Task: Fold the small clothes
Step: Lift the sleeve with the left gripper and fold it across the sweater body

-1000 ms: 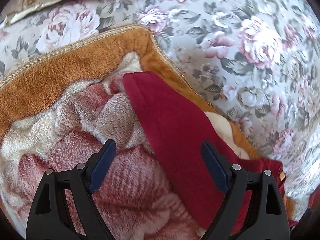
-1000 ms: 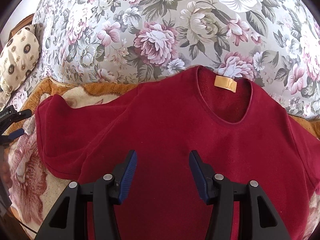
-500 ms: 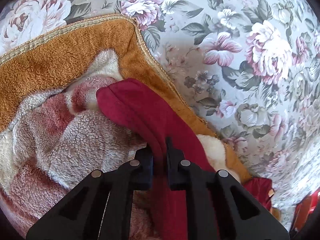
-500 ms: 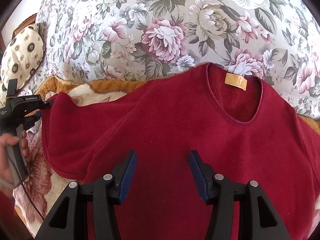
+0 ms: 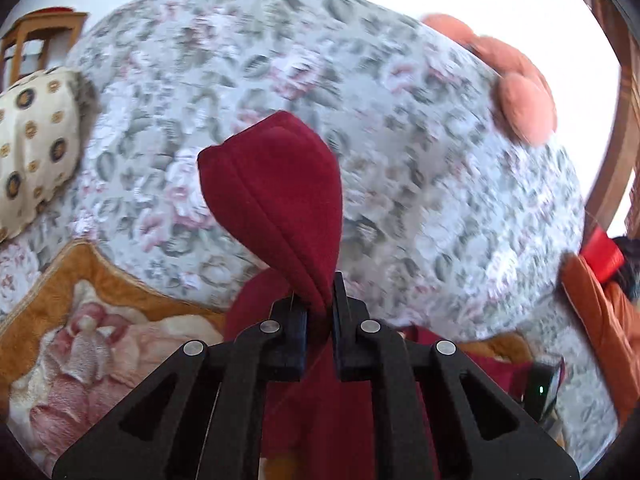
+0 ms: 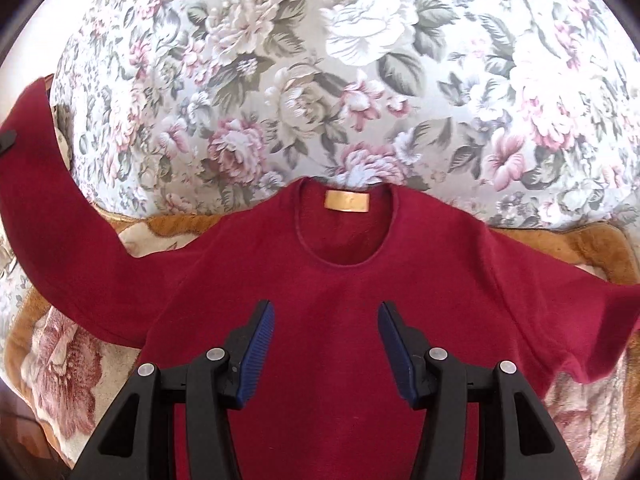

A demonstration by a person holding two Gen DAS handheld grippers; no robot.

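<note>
A dark red sweater (image 6: 340, 288) lies front up on a plush blanket, neck hole and tan label (image 6: 347, 202) toward the far side. My left gripper (image 5: 319, 300) is shut on the end of its left sleeve (image 5: 276, 188) and holds the cuff raised off the blanket. In the right wrist view that sleeve (image 6: 44, 184) rises to the upper left, with a black fingertip (image 6: 7, 139) of the left gripper on it. My right gripper (image 6: 326, 344) is open and empty, hovering over the sweater's chest.
The orange-edged plush blanket (image 6: 560, 240) lies on a floral-covered bed (image 6: 320, 80). A cream patterned pillow (image 5: 32, 148) lies at the far left. Peach plush shapes (image 5: 520, 96) sit at the bed's far right edge. A wooden stand (image 5: 36, 40) is beyond.
My left gripper closed on the sleeve end, then lifted it up off the blanket. The right gripper stayed open over the chest and shifted slightly.
</note>
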